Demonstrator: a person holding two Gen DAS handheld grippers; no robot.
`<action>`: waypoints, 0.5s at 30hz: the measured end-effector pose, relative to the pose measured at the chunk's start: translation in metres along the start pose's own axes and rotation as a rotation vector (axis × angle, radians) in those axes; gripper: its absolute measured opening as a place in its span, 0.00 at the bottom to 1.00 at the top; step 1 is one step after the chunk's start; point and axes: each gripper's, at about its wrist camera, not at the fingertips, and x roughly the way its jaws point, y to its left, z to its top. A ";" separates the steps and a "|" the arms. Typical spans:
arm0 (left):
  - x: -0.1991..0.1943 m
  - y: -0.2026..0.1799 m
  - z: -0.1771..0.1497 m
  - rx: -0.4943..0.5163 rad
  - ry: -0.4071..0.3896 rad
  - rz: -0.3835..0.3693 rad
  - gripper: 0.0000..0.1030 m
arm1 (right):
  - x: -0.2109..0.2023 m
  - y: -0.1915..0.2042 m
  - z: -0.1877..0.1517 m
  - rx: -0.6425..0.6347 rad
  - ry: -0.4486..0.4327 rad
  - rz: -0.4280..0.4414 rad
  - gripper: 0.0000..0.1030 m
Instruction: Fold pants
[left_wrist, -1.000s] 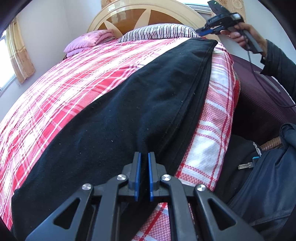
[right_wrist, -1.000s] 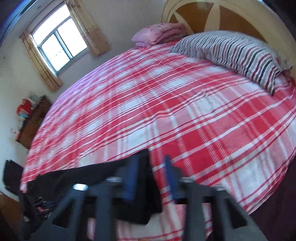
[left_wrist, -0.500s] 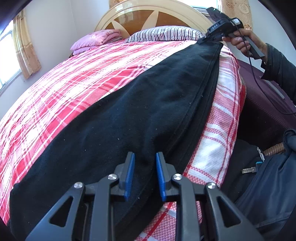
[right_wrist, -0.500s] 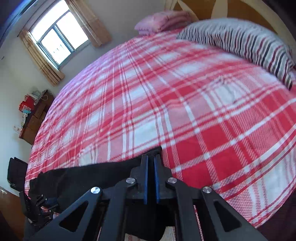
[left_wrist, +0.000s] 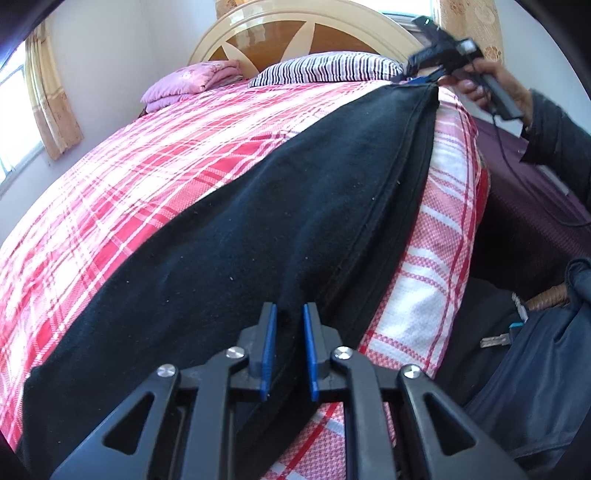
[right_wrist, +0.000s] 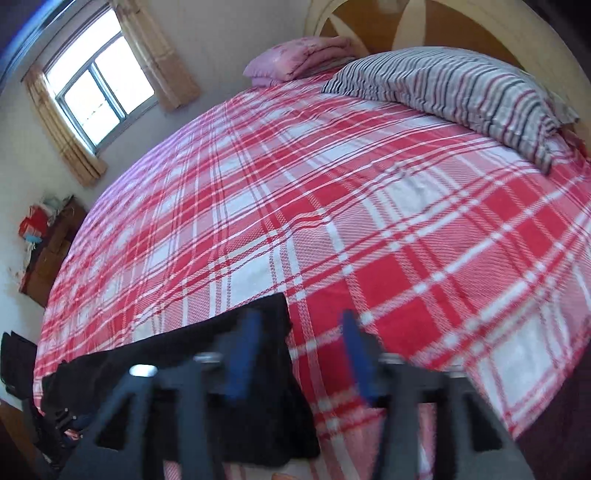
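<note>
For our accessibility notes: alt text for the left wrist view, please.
Long black fabric pants lie lengthwise along a red-and-white plaid bedsheet; the left tool, jaws closing, straddles a ridge of their near end. At the far end, the right tool meets the hem.
</note>
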 end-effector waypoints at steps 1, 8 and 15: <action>-0.002 -0.003 -0.001 0.017 -0.003 0.015 0.16 | -0.011 -0.001 -0.003 0.010 -0.001 0.019 0.57; -0.005 0.000 -0.008 0.029 -0.010 0.032 0.16 | -0.046 0.013 -0.037 -0.056 0.084 0.088 0.57; -0.001 -0.004 -0.007 0.023 -0.008 0.026 0.11 | -0.015 -0.014 -0.046 0.154 0.137 0.155 0.18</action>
